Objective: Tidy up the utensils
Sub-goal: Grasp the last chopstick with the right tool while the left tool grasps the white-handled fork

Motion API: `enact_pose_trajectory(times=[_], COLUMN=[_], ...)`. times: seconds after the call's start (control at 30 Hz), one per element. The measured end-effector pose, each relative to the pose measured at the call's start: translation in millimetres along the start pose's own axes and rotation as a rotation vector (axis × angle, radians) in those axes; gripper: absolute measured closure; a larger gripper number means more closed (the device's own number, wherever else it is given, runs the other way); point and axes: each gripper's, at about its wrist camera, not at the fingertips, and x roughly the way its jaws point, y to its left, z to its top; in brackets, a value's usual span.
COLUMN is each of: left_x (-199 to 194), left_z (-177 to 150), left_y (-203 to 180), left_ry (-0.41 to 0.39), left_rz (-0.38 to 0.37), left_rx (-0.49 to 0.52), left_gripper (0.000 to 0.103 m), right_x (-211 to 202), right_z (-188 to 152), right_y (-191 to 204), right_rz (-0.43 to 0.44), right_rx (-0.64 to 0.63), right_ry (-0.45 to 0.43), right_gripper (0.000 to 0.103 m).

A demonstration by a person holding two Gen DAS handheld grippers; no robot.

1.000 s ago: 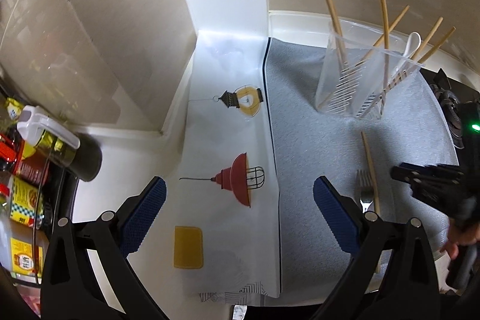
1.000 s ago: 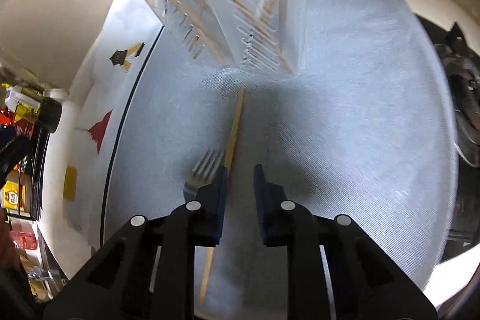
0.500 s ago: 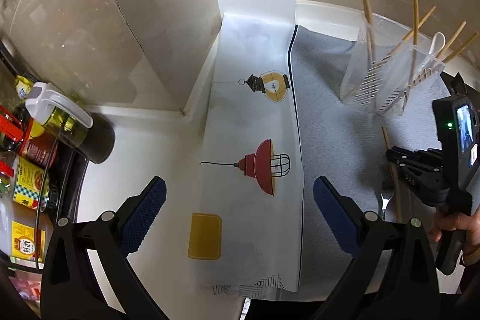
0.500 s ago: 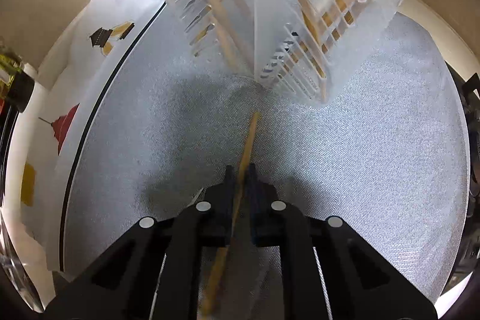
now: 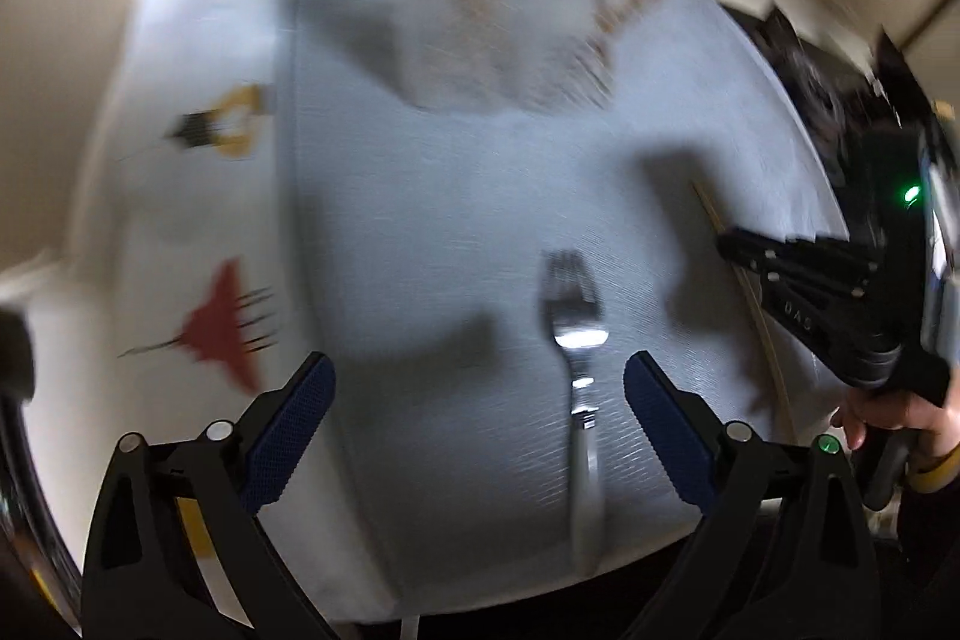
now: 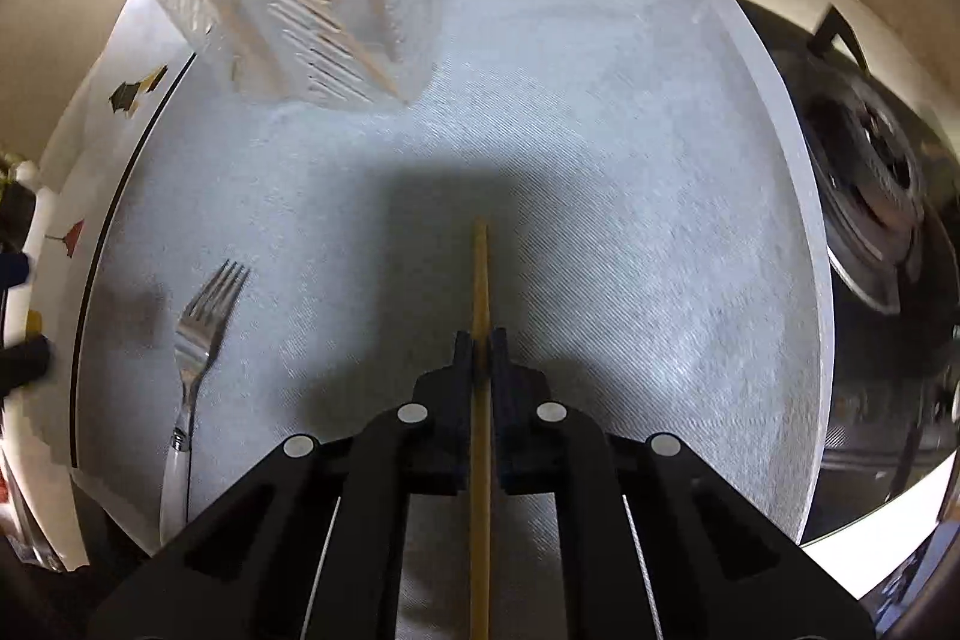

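Observation:
My right gripper is shut on a wooden chopstick that runs straight out between its pads, over the grey mat. The left wrist view shows that right gripper at the right with the chopstick poking past its tip. A metal fork with a clear handle lies flat on the mat, between my left gripper's wide-open blue pads and nearer the right one. The fork also lies left of the right gripper. A clear slotted utensil holder with several chopsticks stands at the back; it appears blurred in the holder view from the left.
A white printed cloth borders the mat on the left. A dark stove burner lies off the mat's right edge. A person's hand grips the right tool's handle. Bottles sit at the far left edge, mostly out of frame.
The right gripper closed on the chopstick and carried it rightwards away from the fork. The left gripper swung right and down over the mat, bringing the fork between its open fingers.

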Motion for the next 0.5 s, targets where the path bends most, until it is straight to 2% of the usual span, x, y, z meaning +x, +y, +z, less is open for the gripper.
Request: enact_pose_trajectory(times=[0.17, 0.37, 0.47, 0.5], left_x=[36, 62, 63, 61], left_z=[15, 17, 18, 18], left_y=[-22, -32, -37, -39], left_ry=[0.109, 0.193, 0.179, 0.169], left_rz=[-0.064, -0.052, -0.042, -0.04], left_rx=[0.015, 0.017, 0.026, 0.031], left_gripper=[0.019, 0.033, 0.039, 0.049], right_x=[-6, -1, -2, 1], right_z=[-11, -12, -13, -12], right_y=[-7, -10, -6, -3], right_rz=[0.0, 0.008, 0.009, 0.009], right_rx=[0.008, 0.016, 0.011, 0.008], right_ry=[-0.009, -0.014, -0.015, -0.017], right_gripper=[0.096, 0.096, 0.096, 0.096])
